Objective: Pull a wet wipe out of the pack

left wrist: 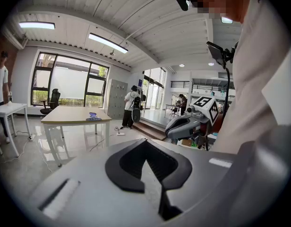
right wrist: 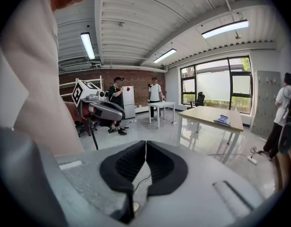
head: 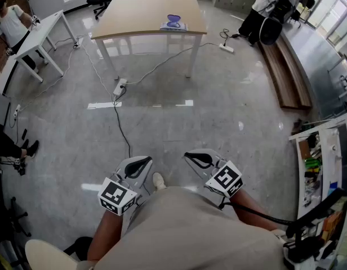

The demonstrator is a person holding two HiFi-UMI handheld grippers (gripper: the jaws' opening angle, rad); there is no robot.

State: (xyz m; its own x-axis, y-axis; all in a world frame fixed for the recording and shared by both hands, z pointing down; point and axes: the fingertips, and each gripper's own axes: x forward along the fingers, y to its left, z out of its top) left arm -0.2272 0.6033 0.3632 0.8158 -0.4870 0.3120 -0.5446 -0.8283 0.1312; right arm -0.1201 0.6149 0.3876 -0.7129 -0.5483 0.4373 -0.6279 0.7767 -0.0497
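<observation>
We see the left claw (head: 138,165) and the right claw (head: 199,159) side by side and close to the body, each a grey shell with black ribbed pads and a cube of square markers at its back. In the left gripper view the left claw (left wrist: 145,145) is clenched: its pad tips meet at the front and nothing sits between them. In the right gripper view the right claw (right wrist: 145,146) is clenched too, with only a thin slit between the pads and nothing gripped.

The flat pale pack of wet wipes (head: 173,22) with a purple bow-shaped lid lies well ahead of both claws, roughly on the line between them. It rests flat on the light brown wooden table with white legs (head: 134,16), near the table edge that faces the claws. From the left claw the pack of wet wipes (left wrist: 93,116) shows off to the left of the jaws; from the right claw (right wrist: 222,120) it shows off to the right.

Between the claws and the table stretches the glossy grey floor (head: 218,106), and a white power strip (head: 119,87) with a dark cable lies on it.
</observation>
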